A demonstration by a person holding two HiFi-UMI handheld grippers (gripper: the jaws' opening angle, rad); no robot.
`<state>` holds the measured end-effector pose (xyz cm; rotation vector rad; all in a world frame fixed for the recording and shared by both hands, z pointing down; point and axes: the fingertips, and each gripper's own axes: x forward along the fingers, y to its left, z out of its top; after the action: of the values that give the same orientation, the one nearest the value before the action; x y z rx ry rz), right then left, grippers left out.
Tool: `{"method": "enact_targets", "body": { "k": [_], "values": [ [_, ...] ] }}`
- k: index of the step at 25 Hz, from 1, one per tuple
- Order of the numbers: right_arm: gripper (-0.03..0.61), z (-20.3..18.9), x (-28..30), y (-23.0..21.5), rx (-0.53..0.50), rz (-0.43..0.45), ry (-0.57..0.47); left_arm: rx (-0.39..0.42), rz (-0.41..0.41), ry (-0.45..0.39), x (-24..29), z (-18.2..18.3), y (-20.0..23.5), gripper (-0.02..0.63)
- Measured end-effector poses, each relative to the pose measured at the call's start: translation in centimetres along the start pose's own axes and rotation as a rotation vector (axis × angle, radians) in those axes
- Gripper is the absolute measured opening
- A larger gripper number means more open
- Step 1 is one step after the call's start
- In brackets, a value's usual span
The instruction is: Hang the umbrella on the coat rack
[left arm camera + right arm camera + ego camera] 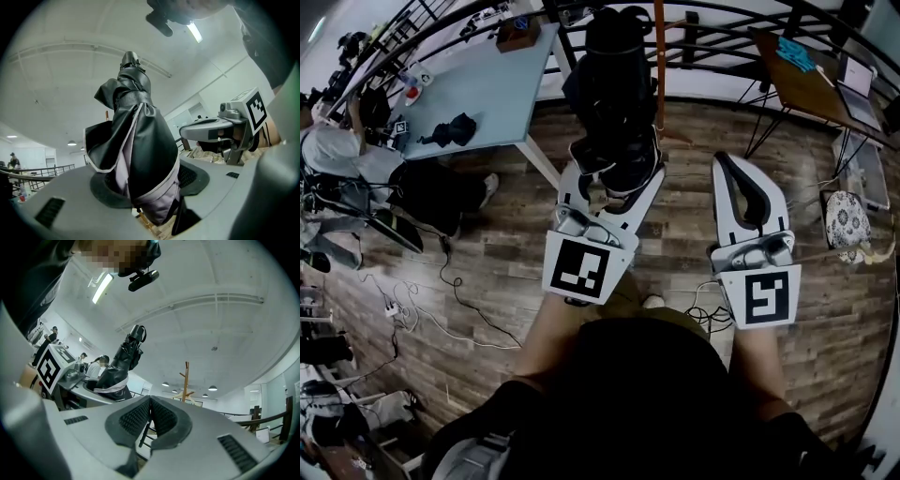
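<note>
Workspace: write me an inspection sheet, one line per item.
Surface: wood floor.
Job's things: folded black umbrella upright in left gripper; wooden coat rack ahead, umbrella not yet hung.
Clutter: black item and small box on pale blue table.
Grippers: left shut on umbrella; right gripper shut, empty.
Cables: loose cables and power strip on floor.
Surroundings: railing, wooden desk, seated person.

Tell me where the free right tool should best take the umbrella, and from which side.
Likely the narrower upper part of the umbrella, above the left tool, which clamps the bulky lower folds. Come level from the right tool's side, after opening its shut jaws: the umbrella stands upright and that flank is free.
</note>
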<state>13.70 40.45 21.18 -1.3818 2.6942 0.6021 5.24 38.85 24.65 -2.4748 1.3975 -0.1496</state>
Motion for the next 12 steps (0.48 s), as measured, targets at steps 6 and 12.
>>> {"method": "enact_targets", "body": {
  "k": [6, 12],
  "values": [
    [0.029, -1.1, -0.2, -0.9, -0.029, -0.001, 0.012, 0.014, -0.004, 0.009, 0.9, -0.7, 0.0, 0.253],
    [0.029, -3.0, 2.0, -2.5, -0.029, -0.019, 0.021, 0.001, -0.013, 0.0, 3.8, -2.1, 1.7, 0.253]
  ]
}}
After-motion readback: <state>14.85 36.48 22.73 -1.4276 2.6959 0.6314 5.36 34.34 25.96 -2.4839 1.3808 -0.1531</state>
